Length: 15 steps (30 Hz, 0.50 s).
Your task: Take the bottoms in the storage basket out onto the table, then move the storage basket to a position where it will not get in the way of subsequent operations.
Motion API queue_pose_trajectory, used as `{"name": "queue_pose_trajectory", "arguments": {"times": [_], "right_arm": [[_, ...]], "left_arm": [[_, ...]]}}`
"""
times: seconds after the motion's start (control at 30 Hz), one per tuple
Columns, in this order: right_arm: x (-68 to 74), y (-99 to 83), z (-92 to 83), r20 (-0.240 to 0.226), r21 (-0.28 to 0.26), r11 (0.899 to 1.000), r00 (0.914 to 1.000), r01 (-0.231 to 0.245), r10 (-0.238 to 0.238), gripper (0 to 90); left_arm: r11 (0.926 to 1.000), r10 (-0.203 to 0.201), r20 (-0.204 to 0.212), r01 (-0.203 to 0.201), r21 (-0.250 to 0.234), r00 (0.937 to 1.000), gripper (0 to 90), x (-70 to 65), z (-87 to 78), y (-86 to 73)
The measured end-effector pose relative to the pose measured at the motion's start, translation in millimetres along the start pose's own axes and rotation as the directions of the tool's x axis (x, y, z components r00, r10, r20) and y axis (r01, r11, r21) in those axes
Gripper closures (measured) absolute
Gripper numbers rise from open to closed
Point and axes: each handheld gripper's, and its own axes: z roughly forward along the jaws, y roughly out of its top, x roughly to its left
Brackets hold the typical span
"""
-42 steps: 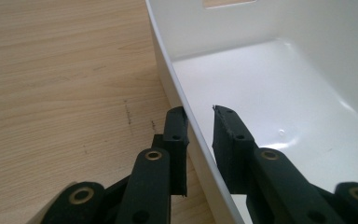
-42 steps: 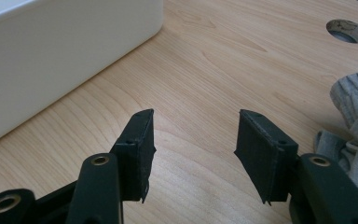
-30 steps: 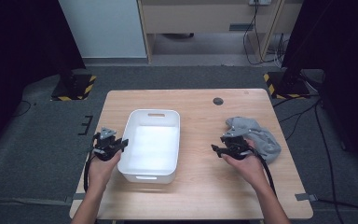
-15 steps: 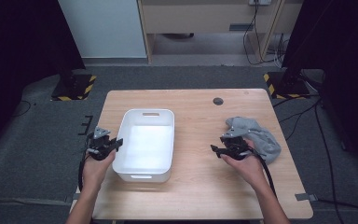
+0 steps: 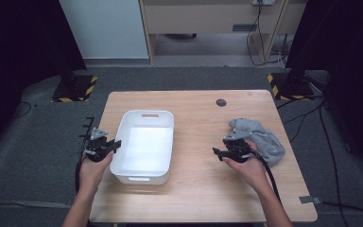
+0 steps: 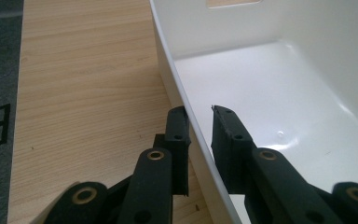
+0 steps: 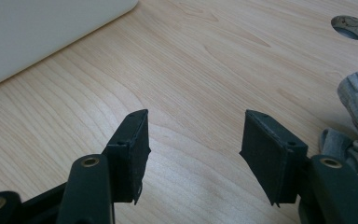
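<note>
Wood surface, dark room. Left tongs are clamping the bin wall at its left rim, w/ its long axis running away. Right tongs have just been opening, empty; cloth lying just right of them.

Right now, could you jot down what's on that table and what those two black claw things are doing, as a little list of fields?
Surface: wooden table
Container: white bin, nothing in it, on the table's left part
Cloth: grey cloth, crumpled near the right edge
Left gripper: jaws astride the bin's left wall, one jaw outside and one inside, clamped on it
Right gripper: jaws apart over bare wood with nothing between them; they have just been opening; the cloth lies just beside it
Hole: round opening in the tabletop, toward the far edge
</note>
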Motion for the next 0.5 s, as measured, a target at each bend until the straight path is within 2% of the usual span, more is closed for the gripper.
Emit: {"name": "queue_pose_trajectory", "arguments": {"times": [0.43,0.5], "right_arm": [[-1.5,-1.5,0.7,0.004,0.002,1.0,1.0,-0.002,0.002,41.1],[-1.9,-1.4,0.4,0.004,0.0,1.0,1.0,-0.005,0.005,41.1]], "left_arm": [[1.0,-0.006,-0.002,0.006,-0.001,1.0,76.4,11.0,-3.6,-1.8],[0.9998,-0.02,-0.001,0.02,-0.003,0.9998,76.3,12.5,-4.4,-2.7]]}}
